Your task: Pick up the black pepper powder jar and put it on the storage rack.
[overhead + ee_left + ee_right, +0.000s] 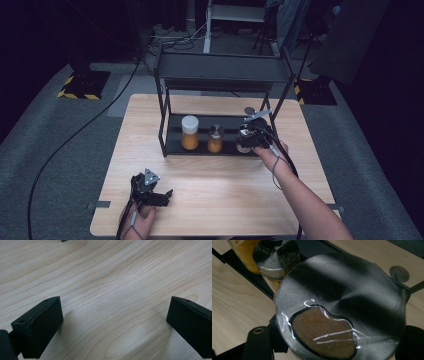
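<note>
The right gripper (246, 136) is clamped on a metal-lidded spice jar (339, 307), apparently at the rack's lower shelf (175, 146), while the left gripper (112, 322) rests with jaws apart over the table (210, 195).

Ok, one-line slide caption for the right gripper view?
Right gripper shut on a metal-lidded spice jar beside the rack's lower shelf.
</note>
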Demonstrator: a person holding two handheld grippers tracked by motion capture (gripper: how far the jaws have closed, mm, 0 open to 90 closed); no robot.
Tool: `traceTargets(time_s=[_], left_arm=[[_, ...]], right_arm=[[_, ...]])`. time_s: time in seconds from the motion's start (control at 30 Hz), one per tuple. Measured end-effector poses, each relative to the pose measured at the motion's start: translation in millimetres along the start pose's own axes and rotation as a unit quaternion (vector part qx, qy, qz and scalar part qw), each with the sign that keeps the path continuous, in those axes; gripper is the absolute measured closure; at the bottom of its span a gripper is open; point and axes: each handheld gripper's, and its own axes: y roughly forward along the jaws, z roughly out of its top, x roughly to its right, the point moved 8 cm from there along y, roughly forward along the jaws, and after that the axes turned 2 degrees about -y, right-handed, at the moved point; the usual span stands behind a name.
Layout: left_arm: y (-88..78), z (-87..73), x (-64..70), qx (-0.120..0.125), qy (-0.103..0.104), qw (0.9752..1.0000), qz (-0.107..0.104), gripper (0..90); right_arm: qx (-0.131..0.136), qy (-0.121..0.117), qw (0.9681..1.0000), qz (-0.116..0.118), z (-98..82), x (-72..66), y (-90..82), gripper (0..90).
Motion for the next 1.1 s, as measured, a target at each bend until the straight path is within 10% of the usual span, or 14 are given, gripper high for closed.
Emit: traceTargets(time_s=[1.1], left_arm=[[0.1,0.2,0.1,-0.001,0.000,1.0000,0.000,0.7]], right_arm=[[-0.024,0.029,0.9993,-0.007,2.8,13.5,57.3,31.2]])
